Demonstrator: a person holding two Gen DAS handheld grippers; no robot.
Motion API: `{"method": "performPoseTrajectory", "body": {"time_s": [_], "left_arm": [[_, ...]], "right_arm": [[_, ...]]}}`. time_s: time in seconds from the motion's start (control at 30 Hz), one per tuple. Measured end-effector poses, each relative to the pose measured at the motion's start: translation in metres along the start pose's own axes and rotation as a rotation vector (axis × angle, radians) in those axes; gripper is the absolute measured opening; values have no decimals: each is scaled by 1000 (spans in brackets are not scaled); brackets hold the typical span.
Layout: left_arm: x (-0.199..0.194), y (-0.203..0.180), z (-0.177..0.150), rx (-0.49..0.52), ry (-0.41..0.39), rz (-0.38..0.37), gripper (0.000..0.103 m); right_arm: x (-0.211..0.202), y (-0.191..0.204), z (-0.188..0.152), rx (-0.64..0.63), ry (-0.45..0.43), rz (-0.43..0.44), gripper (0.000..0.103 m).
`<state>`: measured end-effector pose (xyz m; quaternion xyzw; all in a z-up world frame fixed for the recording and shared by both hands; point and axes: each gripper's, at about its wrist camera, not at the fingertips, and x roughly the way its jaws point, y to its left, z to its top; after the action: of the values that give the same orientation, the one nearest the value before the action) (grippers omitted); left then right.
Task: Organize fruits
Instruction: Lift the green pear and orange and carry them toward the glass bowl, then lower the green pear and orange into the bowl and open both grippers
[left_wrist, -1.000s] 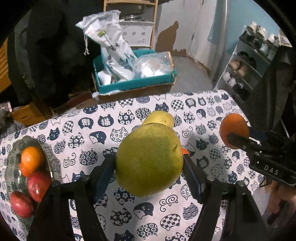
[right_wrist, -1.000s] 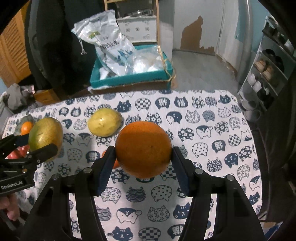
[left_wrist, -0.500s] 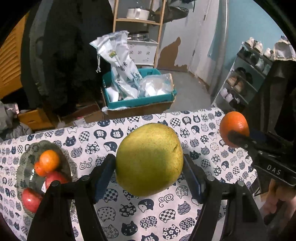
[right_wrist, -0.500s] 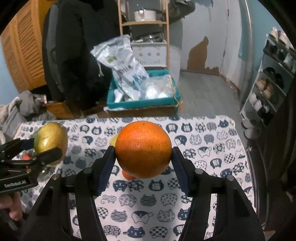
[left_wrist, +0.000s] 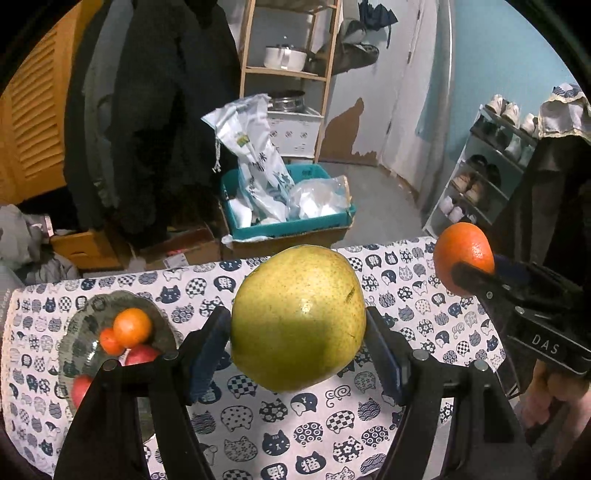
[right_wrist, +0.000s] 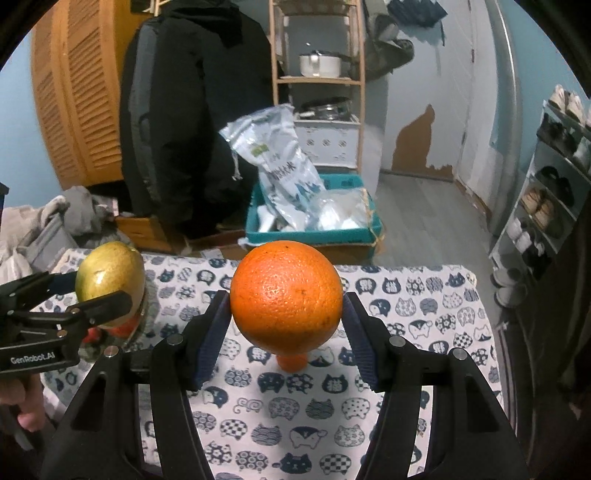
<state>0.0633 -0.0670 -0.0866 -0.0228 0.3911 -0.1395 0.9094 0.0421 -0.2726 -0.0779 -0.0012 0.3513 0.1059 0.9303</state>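
My left gripper (left_wrist: 297, 325) is shut on a large yellow-green pear (left_wrist: 298, 317), held well above the cat-print tablecloth (left_wrist: 295, 424). The right gripper (right_wrist: 286, 310) is shut on a big orange (right_wrist: 286, 295), also lifted off the table. Each view shows the other gripper at its side: the orange (left_wrist: 463, 258) at the right, the pear (right_wrist: 110, 280) at the left. A glass bowl (left_wrist: 79, 332) at the table's left holds small oranges (left_wrist: 132, 326) and red apples (left_wrist: 140, 354). A small orange fruit (right_wrist: 291, 362) lies on the cloth, partly hidden below the held orange.
Behind the table stands a teal crate (left_wrist: 288, 230) with plastic bags on a cardboard box. A dark coat (left_wrist: 155, 110) hangs at the back left, a wooden shelf (left_wrist: 284, 70) with pots stands behind, and a shoe rack (left_wrist: 491, 177) is at the right.
Both grippers have risen with their fruit, so the table sits lower and farther in both views. The yellow pear lying on the cloth has slipped out of sight behind the held fruit.
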Motion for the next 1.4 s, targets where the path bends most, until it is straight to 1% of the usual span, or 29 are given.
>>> {"method": "performPoseTrajectory", "body": {"time_s": [0.23,0.57,0.8,1.07,1.4], "left_arm": [[-19,18,1,-24,-28,18,74],[-39,54,-1,-65,-64,75,74],[-48,85,-4,-113,-78,118,74],[-52,129,-11,-182,-70,170,74],[-49,181,-25,-256,-31,225,74]], "right_arm": [[-9,21,7,-34,-28,39,61],[-3,56,17,-79,-35,94,61],[15,86,25,-105,-18,144,61],[40,125,30,-135,19,204,61],[73,177,31,-177,71,278,61]]}}
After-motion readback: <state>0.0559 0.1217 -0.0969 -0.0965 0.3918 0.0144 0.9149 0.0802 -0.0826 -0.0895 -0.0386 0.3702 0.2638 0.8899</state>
